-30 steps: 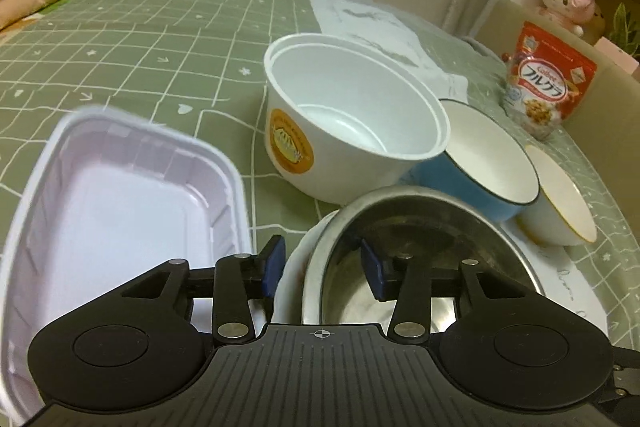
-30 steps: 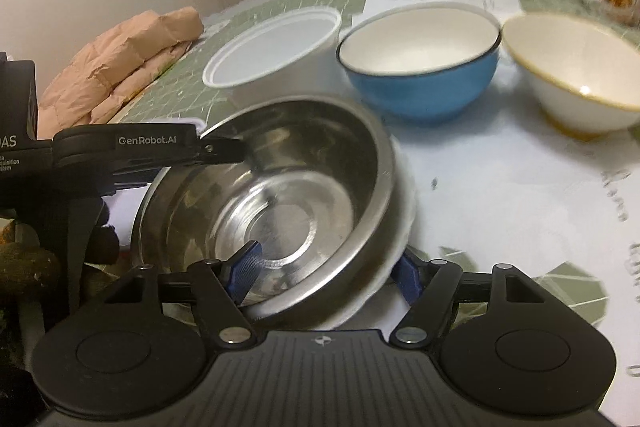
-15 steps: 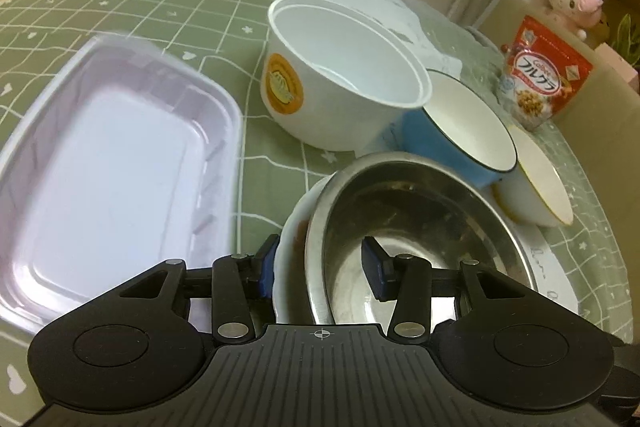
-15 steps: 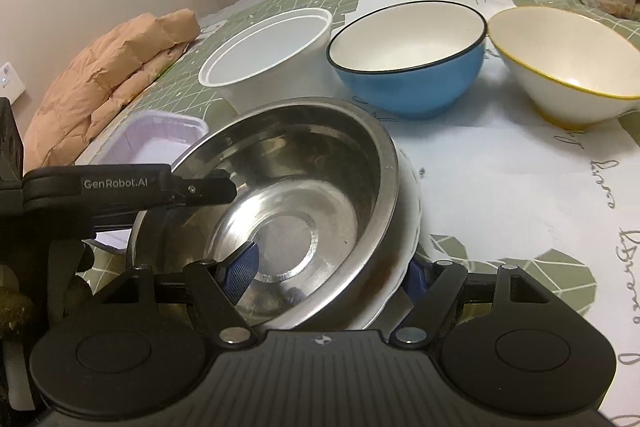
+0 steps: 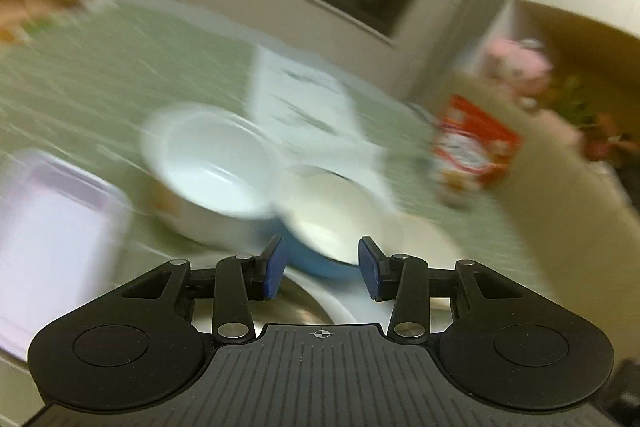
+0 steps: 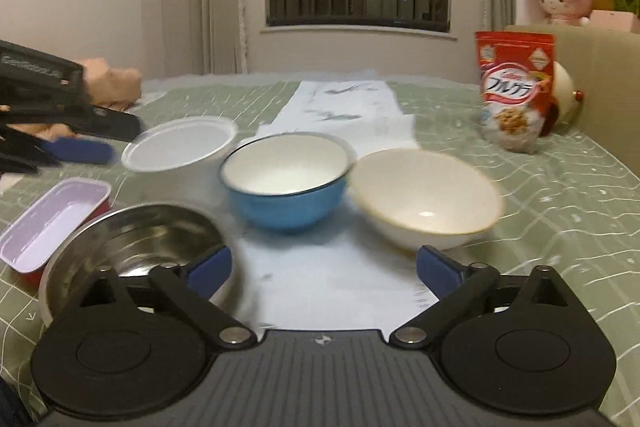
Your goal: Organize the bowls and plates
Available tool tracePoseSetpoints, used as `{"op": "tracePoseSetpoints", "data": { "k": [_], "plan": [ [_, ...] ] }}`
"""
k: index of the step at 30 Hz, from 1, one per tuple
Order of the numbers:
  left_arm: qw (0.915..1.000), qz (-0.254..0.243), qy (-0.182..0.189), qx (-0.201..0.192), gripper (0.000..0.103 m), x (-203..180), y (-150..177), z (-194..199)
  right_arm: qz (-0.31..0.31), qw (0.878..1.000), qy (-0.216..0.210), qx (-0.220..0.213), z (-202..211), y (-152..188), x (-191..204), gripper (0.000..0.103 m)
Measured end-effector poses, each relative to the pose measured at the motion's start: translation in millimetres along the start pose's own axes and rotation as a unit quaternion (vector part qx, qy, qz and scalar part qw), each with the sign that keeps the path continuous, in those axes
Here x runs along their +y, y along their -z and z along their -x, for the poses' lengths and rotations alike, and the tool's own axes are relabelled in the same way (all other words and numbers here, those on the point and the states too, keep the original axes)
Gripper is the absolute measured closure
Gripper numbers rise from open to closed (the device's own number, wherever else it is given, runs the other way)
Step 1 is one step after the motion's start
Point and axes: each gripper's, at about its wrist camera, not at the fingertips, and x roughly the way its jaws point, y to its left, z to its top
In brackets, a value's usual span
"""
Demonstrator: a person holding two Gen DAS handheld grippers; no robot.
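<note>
Now released, the steel bowl point(image 6: 132, 247) sits near the counter's point(image 6: 560, 195) front left corner; right gripper point(image 6: 324, 267) jaws have just opened wide, left gripper point(image 5: 320, 267) jaws empty; blue bowl point(image 6: 286, 187) and cream bowl point(image 6: 424, 199) remain unstacked.

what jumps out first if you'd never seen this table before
A row of three bowls crosses the green cloth: a white plastic tub on the left, a blue bowl in the middle and a cream bowl on the right. Nearer, on the left, sits a shiny steel bowl. A red cereal bag stands at the back right.
</note>
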Motion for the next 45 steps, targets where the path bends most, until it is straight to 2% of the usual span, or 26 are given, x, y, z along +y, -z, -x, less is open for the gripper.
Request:
{"op": "tracePoseSetpoints", "data": {
  "k": [2,5,7,11,13,15,16,18,19,20,21,25,34,38,45],
  "plan": [
    [0.9989,-0.001,0.038,0.026,0.059,-22.3,6.3,-26.9,-0.012,1.0,-0.005,0.001,4.0,-3.8,-27.6,0.004],
    [0.9972,-0.021,0.043,0.058,0.059,-52.0,16.1,-66.5,-0.079,0.997,0.005,0.019,0.1,-10.8,-81.7,0.007],
    [0.9966,-0.032,0.033,0.069,0.059,-67.1,21.5,-93.6,-0.125,0.991,0.023,0.029,-8.2,-16.1,-119.5,0.013],
    [0.9956,-0.034,-0.014,0.086,0.059,-78.9,25.0,-138.8,-0.185,0.981,0.035,0.055,-44.8,-31.5,-176.2,0.026],
    [0.9954,-0.021,-0.02,0.091,0.059,-77.7,23.2,-157.5,-0.189,0.979,0.034,0.068,-73.4,-38.2,-190.5,0.034],
    [0.9949,-0.013,-0.023,0.098,0.059,-73.9,23.5,-175.5,-0.181,0.979,0.026,0.085,-104.0,-44.0,-194.8,0.047],
    [0.9944,-0.011,-0.025,0.102,0.064,-71.9,24.9,-182.4,-0.181,0.978,0.016,0.1,-119.3,-44.1,-196.0,0.051],
    [0.9927,-0.004,-0.026,0.118,0.074,-67.2,25.9,-191.2,-0.196,0.971,-0.009,0.135,-143.6,-43.8,-196.3,0.068],
    [0.9916,0.0,-0.02,0.127,0.078,-65.0,24.8,-193.1,-0.204,0.967,-0.028,0.149,-151.9,-42.5,-195.0,0.072],
    [0.9907,0.006,-0.012,0.135,0.078,-63.8,24.1,-192.8,-0.207,0.965,-0.044,0.156,-155.6,-41.1,-192.1,0.076],
    [0.9903,0.005,-0.013,0.138,0.079,-64.8,23.7,-191.6,-0.205,0.965,-0.053,0.157,-155.5,-40.5,-188.0,0.075],
    [0.989,-0.034,-0.036,0.139,0.078,-78.5,27.4,-174.6,-0.174,0.973,-0.031,0.147,-132.3,-37.0,-163.5,0.074],
    [0.9868,-0.076,-0.034,0.138,0.076,-74.9,68.3,-93.8,-0.177,0.969,-0.051,0.164,-56.5,-0.3,-135.7,0.073],
    [0.9876,-0.074,-0.024,0.136,0.075,-64.8,78.7,-64.7,-0.171,0.971,-0.048,0.162,-30.4,12.9,-115.7,0.072],
    [0.9886,-0.066,-0.014,0.135,0.075,-53.8,81.2,-49.4,-0.157,0.973,-0.036,0.163,-18.9,21.4,-95.9,0.071]
  ]
}}
